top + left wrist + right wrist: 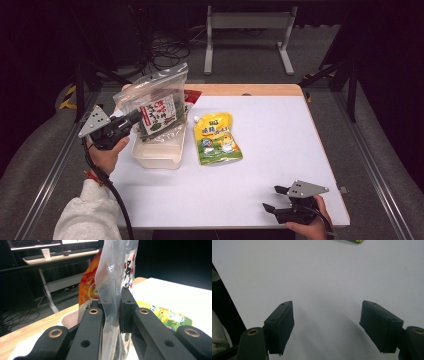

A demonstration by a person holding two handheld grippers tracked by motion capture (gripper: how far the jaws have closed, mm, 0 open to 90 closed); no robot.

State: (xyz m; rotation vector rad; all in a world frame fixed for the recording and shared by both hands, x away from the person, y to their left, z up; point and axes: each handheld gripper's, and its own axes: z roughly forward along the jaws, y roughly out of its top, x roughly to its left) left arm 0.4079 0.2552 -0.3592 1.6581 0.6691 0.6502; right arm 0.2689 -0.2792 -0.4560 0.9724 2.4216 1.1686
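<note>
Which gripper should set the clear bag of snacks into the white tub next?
Left. The left gripper is already shut on the clear zip bag, held upright over the white tub. The right gripper rests open at the table's near edge, far from both.

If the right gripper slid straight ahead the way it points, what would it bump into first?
Probably nothing soon. The right gripper, jaws open, faces bare white table. The yellow-green pouch lies farther along, perhaps slightly off its line.
</note>
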